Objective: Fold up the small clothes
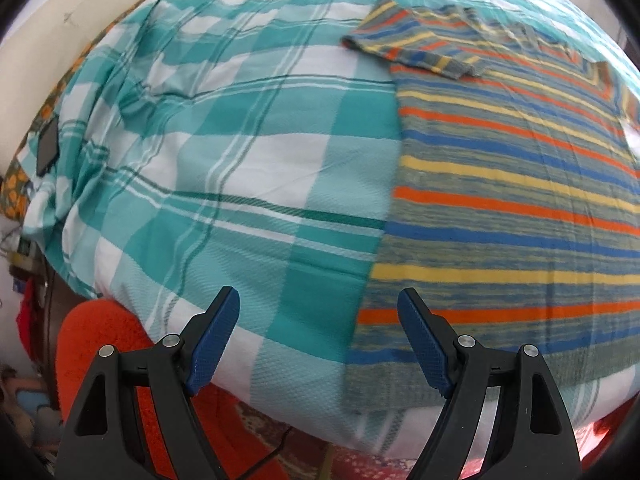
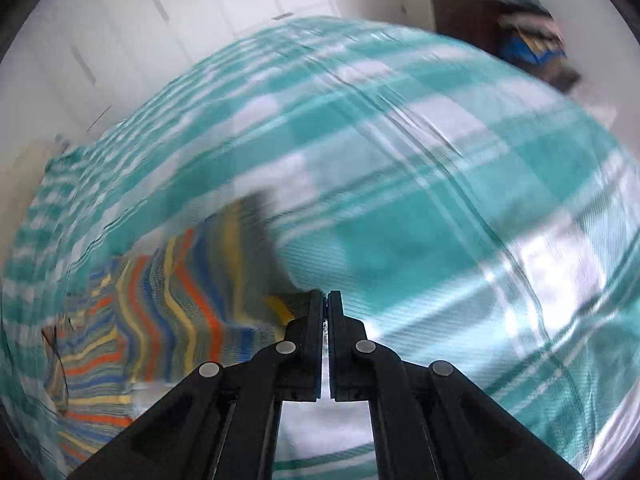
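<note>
Left wrist view: the left gripper (image 1: 318,336) hovers with jaws wide apart and empty over the checked bedsheet (image 1: 224,168). The striped T-shirt (image 1: 512,208) lies flat at the right of the frame, its near left edge just beside the right finger.

Right wrist view, blurred: the right gripper (image 2: 325,300) is closed, seemingly pinching the T-shirt's fabric, which trails to the lower left.

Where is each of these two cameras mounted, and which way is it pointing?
Left wrist: sits on the left gripper, looking along its open blue-padded fingers at the striped knit shirt lying flat on the teal-and-white checked bedsheet.
Right wrist: sits on the right gripper, jaws closed, looking across the blurred sheet toward white cupboards.
Shared: shirt and sheet.
</note>
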The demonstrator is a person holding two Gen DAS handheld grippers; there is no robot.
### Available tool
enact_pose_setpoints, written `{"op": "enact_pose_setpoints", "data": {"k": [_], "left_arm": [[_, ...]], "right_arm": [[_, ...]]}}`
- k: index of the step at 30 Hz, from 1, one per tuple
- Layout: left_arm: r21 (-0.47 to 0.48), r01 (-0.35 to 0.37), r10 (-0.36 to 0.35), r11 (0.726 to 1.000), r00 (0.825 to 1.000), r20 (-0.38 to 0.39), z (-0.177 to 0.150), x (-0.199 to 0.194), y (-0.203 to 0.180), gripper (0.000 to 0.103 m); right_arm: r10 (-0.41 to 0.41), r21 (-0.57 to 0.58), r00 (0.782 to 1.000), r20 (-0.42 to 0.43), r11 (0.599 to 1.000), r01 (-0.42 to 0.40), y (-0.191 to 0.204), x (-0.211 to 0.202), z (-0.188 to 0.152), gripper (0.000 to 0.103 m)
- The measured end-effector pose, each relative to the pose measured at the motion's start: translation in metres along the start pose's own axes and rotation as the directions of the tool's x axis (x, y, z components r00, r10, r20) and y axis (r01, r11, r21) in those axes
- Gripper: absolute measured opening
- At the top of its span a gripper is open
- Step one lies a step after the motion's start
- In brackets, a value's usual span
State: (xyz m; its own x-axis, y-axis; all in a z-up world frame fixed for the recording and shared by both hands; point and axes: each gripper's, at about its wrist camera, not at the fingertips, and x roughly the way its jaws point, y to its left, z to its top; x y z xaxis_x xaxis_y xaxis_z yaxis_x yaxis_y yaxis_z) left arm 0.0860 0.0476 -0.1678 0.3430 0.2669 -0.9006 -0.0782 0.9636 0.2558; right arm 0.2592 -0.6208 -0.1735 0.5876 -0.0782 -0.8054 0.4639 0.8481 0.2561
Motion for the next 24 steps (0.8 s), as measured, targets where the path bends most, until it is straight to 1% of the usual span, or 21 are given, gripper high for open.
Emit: {"op": "enact_pose_setpoints", "data": {"k": [2, 4, 6, 8, 9, 11, 12, 13, 14, 15, 16, 17, 19, 20, 21, 22, 23, 24], "left_arm": [[0.029, -0.011, 0.010, 1.000, 1.000, 0.018, -0.001, -0.006, -0.007, 0.083], [0.048, -0.021, 0.020, 0.999, 0.999, 0.030, -0.002, -0.011, -0.011, 0.083], [0.056, -0.029, 0.027, 0.998, 0.999, 0.038, -0.002, -0.014, -0.013, 0.083], [0.050, -0.026, 0.023, 0.998, 0.999, 0.041, -0.002, -0.016, -0.012, 0.083], [0.046, -0.020, 0.018, 0.999, 0.999, 0.037, -0.002, -0.016, -0.011, 0.083], [0.041, -0.016, 0.015, 0.999, 0.999, 0.030, -0.003, -0.014, -0.011, 0.083], [0.038, -0.013, 0.012, 0.999, 1.000, 0.024, -0.003, -0.012, -0.011, 0.083], [0.036, -0.009, 0.009, 0.999, 1.000, 0.018, -0.004, -0.011, -0.012, 0.083], [0.034, -0.003, 0.002, 0.999, 1.000, 0.010, -0.004, -0.010, -0.012, 0.083], [0.032, 0.001, -0.001, 0.999, 1.000, 0.006, -0.004, -0.009, -0.013, 0.083], [0.032, 0.001, -0.001, 0.999, 1.000, 0.005, -0.005, -0.009, -0.013, 0.083], [0.034, -0.002, 0.002, 0.999, 1.000, 0.007, -0.005, -0.009, -0.014, 0.083], [0.037, -0.013, 0.013, 0.999, 1.000, 0.010, -0.005, -0.009, -0.014, 0.083], [0.036, -0.017, 0.017, 0.999, 1.000, 0.007, -0.006, -0.009, -0.014, 0.083], [0.031, -0.019, 0.019, 0.999, 1.000, 0.001, -0.006, -0.008, -0.013, 0.083], [0.026, -0.019, 0.019, 0.999, 1.000, -0.003, -0.005, -0.007, -0.012, 0.083], [0.018, -0.017, 0.017, 1.000, 1.000, -0.005, -0.005, -0.007, -0.009, 0.083], [0.010, -0.017, 0.017, 1.000, 1.000, -0.003, -0.005, -0.007, -0.007, 0.083]], "right_arm": [[0.021, 0.054, 1.000, -0.023, 0.998, -0.020, -0.013, 0.007, -0.003, 0.001], [0.016, 0.081, 1.000, -0.020, 0.997, -0.015, -0.018, 0.007, -0.009, 0.001], [-0.037, 0.107, 0.999, -0.024, 0.993, 0.039, -0.021, 0.011, -0.013, 0.000], [-0.048, 0.189, 0.998, -0.030, 0.981, 0.053, -0.038, 0.009, -0.019, 0.000], [-0.033, 0.205, 0.999, -0.032, 0.978, 0.039, -0.044, 0.008, -0.021, 0.000], [0.077, 0.224, 0.997, -0.023, 0.972, -0.070, -0.047, 0.004, -0.020, 0.000], [0.160, 0.245, 0.987, -0.011, 0.957, -0.152, -0.048, 0.002, -0.019, 0.003], [0.193, 0.257, 0.981, -0.001, 0.948, -0.187, -0.049, 0.001, -0.019, 0.006], [0.220, 0.261, 0.975, 0.009, 0.941, -0.215, -0.049, 0.001, -0.017, 0.024], [0.226, 0.257, 0.974, 0.007, 0.941, -0.220, -0.047, 0.003, -0.015, 0.054], [0.213, 0.243, 0.977, 0.004, 0.947, -0.208, -0.043, 0.007, -0.010, 0.062], [0.212, 0.223, 0.977, -0.005, 0.953, -0.205, -0.039, 0.014, -0.006, 0.063], [0.203, 0.190, 0.978, -0.047, 0.963, -0.191, -0.027, 0.033, 0.002, 0.061], [0.215, 0.186, 0.975, -0.063, 0.962, -0.201, -0.023, 0.041, 0.004, 0.056], [0.262, 0.178, 0.960, -0.099, 0.954, -0.242, -0.017, 0.052, 0.005, 0.037], [0.247, 0.140, 0.960, -0.130, 0.963, -0.229, -0.010, 0.057, 0.007, 0.015], [0.187, 0.100, 0.973, -0.135, 0.980, -0.174, -0.006, 0.054, 0.007, 0.002], [0.135, 0.084, 0.984, -0.113, 0.988, -0.126, -0.005, 0.046, 0.006, 0.002]]}}
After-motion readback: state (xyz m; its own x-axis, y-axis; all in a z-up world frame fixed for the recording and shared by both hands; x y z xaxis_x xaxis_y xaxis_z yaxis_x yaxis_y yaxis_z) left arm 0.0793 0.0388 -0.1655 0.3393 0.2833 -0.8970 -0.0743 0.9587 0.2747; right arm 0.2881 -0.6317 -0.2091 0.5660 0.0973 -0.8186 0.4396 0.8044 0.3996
